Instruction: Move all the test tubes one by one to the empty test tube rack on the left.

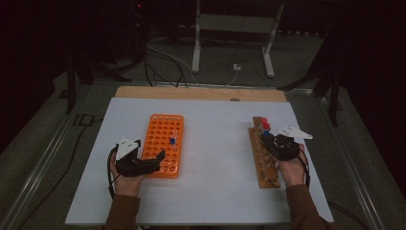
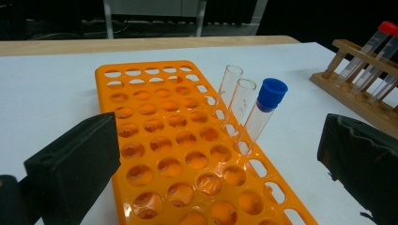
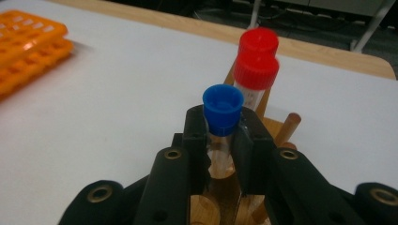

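Observation:
An orange tube rack (image 1: pixel 163 143) lies left of centre on the white table (image 1: pixel 215 191). It holds a blue-capped tube (image 2: pixel 267 105) and two uncapped clear tubes (image 2: pixel 237 91) along its right edge. My left gripper (image 1: pixel 155 160) rests at the rack's near corner, its jaws open wide with nothing between them. On the right stands a wooden rack (image 1: pixel 265 167) with two red-capped tubes (image 3: pixel 256 70) at its far end. My right gripper (image 3: pixel 221 136) is shut on a blue-capped tube (image 3: pixel 222 108) that stands upright in the wooden rack, held just below the cap.
A wooden strip (image 1: pixel 201 93) borders the table's far edge. Beyond it are a metal stand (image 1: pixel 234 28) and cables on the floor. Bare tabletop lies between the two racks.

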